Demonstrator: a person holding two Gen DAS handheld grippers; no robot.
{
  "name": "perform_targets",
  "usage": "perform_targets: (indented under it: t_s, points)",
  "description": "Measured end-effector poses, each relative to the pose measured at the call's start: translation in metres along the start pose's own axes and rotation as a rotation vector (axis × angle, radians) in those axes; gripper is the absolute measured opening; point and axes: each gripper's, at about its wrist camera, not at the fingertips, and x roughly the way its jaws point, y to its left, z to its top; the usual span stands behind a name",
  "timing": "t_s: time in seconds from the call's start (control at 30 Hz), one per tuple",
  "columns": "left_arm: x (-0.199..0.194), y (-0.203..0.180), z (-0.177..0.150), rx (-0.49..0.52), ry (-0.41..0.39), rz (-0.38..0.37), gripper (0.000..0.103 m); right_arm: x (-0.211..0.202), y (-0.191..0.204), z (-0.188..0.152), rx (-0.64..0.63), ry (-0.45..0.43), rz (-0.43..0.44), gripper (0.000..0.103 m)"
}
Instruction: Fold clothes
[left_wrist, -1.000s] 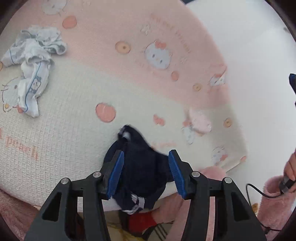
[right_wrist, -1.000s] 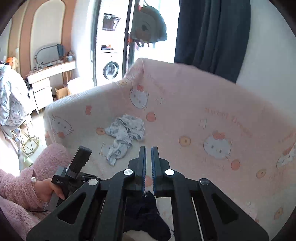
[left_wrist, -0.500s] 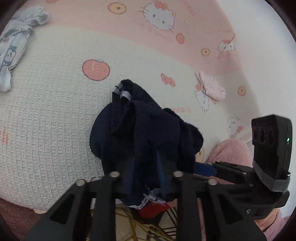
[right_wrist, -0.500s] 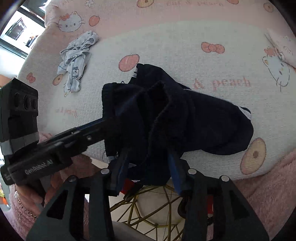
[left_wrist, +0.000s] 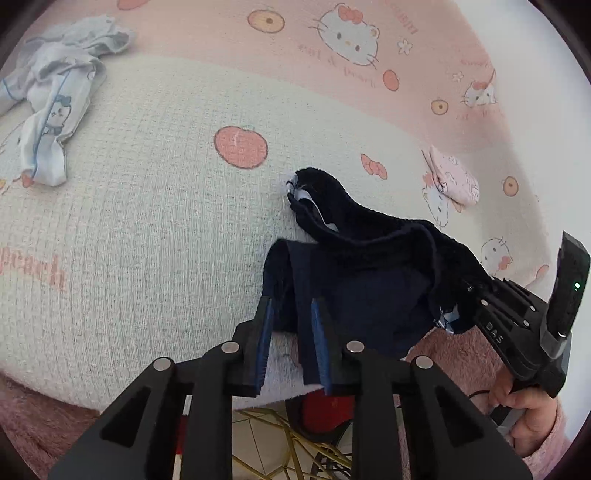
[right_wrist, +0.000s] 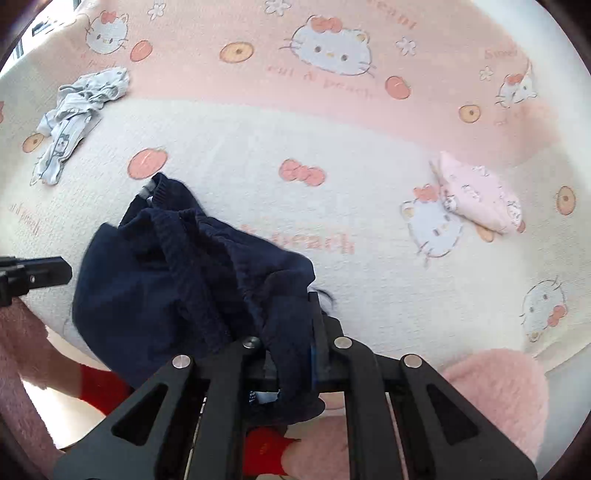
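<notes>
A dark navy garment (left_wrist: 369, 266) lies crumpled near the front edge of the sofa seat (left_wrist: 147, 221); it also shows in the right wrist view (right_wrist: 177, 273). My left gripper (left_wrist: 290, 317) is shut on its left edge, blue pads pinching a fold. My right gripper (right_wrist: 291, 332) is shut on its right edge, the cloth bunched between and over the fingers. The right gripper also shows in the left wrist view (left_wrist: 517, 325). The garment is stretched a little between the two.
A crumpled white-and-blue garment (left_wrist: 55, 96) lies at the far left of the seat. A folded pink garment (right_wrist: 476, 199) lies at the right. The cover carries cartoon cat prints. Pink fluffy sleeves, a red sock (right_wrist: 99, 384) and a gold wire frame (left_wrist: 280, 443) are below.
Both grippers closed on the navy garment and have pulled apart, spreading it sideways. The right gripper swung down from facing the room to facing the seat.
</notes>
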Motion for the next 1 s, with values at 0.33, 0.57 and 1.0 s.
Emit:
perform_targets:
  t_s: [0.33, 0.57, 1.0]
  points:
    - [0.058, -0.027, 0.071, 0.174, 0.040, 0.120, 0.049, 0.030, -0.025, -0.015, 0.159, 0.150, 0.196, 0.010]
    - [0.089, -0.051, 0.078, 0.226, 0.092, 0.089, 0.005, 0.059, -0.027, -0.019, 0.192, 0.270, 0.303, 0.011]
    - [-0.162, -0.077, 0.154, 0.260, -0.386, -0.040, 0.006, -0.076, -0.064, 0.104, 0.130, -0.192, 0.111, 0.008]
